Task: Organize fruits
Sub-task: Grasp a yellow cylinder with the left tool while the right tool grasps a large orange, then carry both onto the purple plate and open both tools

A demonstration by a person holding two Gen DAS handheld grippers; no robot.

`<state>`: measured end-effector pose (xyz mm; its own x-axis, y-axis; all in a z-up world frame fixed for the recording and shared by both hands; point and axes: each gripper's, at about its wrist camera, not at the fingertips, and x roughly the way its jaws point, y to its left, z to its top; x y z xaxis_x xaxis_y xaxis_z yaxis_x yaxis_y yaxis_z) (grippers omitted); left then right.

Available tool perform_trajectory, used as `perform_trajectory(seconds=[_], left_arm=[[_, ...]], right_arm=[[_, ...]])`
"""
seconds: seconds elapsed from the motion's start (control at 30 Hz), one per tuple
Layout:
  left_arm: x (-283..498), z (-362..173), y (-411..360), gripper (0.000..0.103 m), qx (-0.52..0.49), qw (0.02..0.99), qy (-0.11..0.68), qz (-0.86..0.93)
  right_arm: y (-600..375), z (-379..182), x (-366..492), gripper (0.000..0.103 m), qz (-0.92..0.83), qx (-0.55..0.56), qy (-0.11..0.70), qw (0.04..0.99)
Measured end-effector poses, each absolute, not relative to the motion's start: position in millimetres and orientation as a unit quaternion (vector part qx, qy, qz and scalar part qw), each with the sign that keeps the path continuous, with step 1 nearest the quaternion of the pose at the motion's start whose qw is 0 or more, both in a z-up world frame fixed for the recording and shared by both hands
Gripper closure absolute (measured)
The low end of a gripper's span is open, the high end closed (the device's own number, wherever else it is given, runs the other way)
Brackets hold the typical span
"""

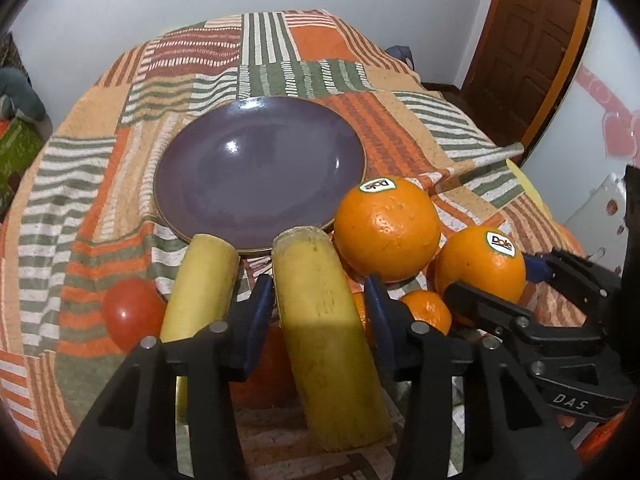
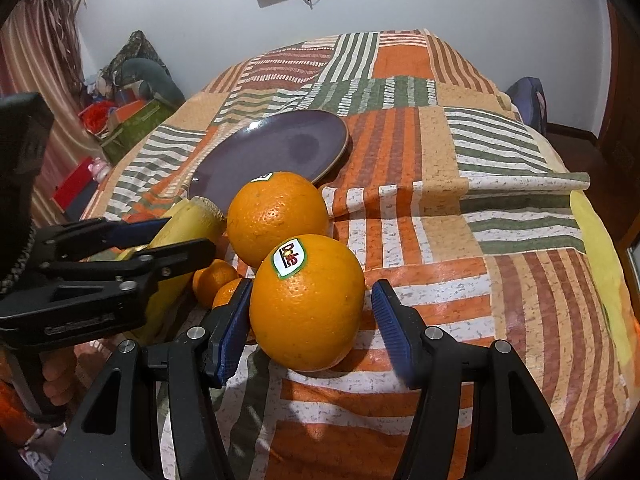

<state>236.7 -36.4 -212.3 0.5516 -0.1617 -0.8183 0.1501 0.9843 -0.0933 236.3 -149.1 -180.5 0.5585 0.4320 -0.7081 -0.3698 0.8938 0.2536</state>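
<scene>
A purple plate (image 1: 200, 184) lies empty on the patchwork cloth; it also shows in the right wrist view (image 2: 256, 160). My left gripper (image 1: 320, 300) stands open around a yellow banana (image 1: 328, 344); its blue pads sit on either side with small gaps. A second banana (image 1: 200, 284) and a red tomato (image 1: 132, 312) lie to the left. My right gripper (image 2: 310, 312) is open around a Dole orange (image 2: 308, 304), the left pad close, the right pad apart. A second Dole orange (image 2: 276, 220) sits behind it. Two small mandarins (image 2: 212, 280) lie between.
The cloth-covered table (image 2: 440, 200) drops off at its right edge near a yellow fabric (image 2: 596, 248). Boxes and clutter (image 2: 132, 116) stand on the floor at left. A wooden door (image 1: 532, 32) is at the back right.
</scene>
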Motion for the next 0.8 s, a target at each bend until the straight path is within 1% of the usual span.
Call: perform_trajectory(seconds=[0.03, 0.07, 0.27, 0.5, 0.8], left_arm=[[237.2, -212.4, -35.2, 0.060, -0.009, 0.881, 0.465, -0.087], [238.0, -212.6, -34.7, 0.061, -0.010, 0.881, 0.465, -0.087], [234.5, -208.2, -36.4, 0.064, -0.001, 0.881, 0.462, -0.097], [221.8, -190.5, -33.4, 0.065, -0.006, 0.888, 0.447, -0.108], [197.0, -157.1, -27.1, 0.066, -0.010, 0.900, 0.421, -0.114]], right_arm=[[-149.0, -180.2, 236.2, 0.051, 0.228, 0.040, 0.411, 0.882], [-149.2, -180.0, 236.6, 0.051, 0.229, 0.042, 0.412, 0.881], [-148.9, -178.4, 236.5, 0.052, 0.227, 0.047, 0.412, 0.881], [-152.3, -168.6, 233.2, 0.053, 0.216, 0.042, 0.406, 0.887], [-157.5, -138.2, 225.4, 0.053, 0.207, 0.045, 0.373, 0.903]])
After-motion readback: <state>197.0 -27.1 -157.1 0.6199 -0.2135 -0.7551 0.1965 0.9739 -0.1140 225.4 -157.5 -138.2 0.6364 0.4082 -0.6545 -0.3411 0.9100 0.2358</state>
